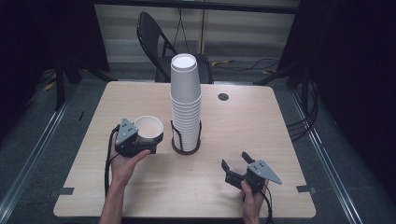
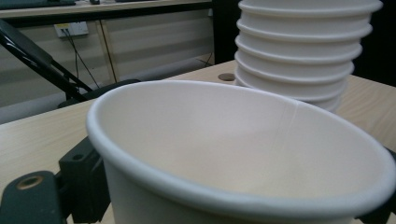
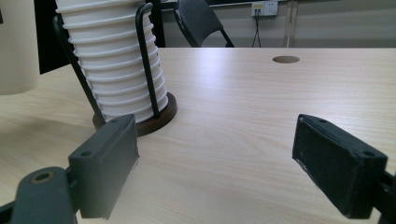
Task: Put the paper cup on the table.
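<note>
Paper cup (image 1: 149,128) sits upright, pinched in the left hand-held gripper (image 1: 140,140) just left of the stack (image 1: 186,105); right hand-held gripper (image 1: 238,165) idles spread. Lower it level before releasing.

1. A light wooden desk (image 1: 261,121) with rounded corners stands in the middle of the room; a round cable hole (image 1: 223,97) sits near its far edge.
2. A black folding chair (image 1: 156,42) stands just behind the desk's far side.
3. The floor (image 1: 289,79) is grey, with cables (image 1: 243,63) lying on it beyond the desk.
4. Metal rails (image 1: 28,163) run along the floor on both sides.
5. The back wall (image 1: 140,28) is pale and panelled; a socket (image 3: 264,8) is mounted on it.
6. Both sides of the room are dark.
</note>
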`<state>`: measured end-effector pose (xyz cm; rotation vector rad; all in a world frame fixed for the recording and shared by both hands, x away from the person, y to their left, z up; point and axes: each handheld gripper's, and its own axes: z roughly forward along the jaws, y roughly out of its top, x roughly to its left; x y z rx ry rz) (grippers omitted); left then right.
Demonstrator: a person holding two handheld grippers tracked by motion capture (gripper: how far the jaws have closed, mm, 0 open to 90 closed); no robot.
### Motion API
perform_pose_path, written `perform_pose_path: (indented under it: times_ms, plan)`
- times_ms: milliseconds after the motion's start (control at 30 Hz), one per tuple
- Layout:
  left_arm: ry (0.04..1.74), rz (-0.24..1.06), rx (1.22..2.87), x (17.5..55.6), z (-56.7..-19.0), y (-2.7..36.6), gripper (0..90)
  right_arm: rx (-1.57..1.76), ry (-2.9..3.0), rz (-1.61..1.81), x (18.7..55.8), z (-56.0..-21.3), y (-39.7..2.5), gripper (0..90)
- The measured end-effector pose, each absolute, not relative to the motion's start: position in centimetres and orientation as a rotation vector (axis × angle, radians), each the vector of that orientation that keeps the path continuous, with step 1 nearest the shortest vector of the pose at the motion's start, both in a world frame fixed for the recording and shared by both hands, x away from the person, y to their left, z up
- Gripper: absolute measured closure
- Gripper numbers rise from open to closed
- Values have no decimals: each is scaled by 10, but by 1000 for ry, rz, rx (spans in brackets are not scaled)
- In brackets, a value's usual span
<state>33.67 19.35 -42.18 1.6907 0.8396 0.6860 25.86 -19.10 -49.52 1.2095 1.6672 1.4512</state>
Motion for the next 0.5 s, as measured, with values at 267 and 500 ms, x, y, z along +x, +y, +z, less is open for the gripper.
perform_pose_path:
  times_ms: [267, 500]
  plan:
    - [881, 664, 1651, 358, -424, 202, 94, 1184, 1683, 1478, 258, -496, -192, 137]
    - [911, 675, 1616, 377, -427, 206, 93, 1184, 1688, 1466, 258, -496, -192, 137]
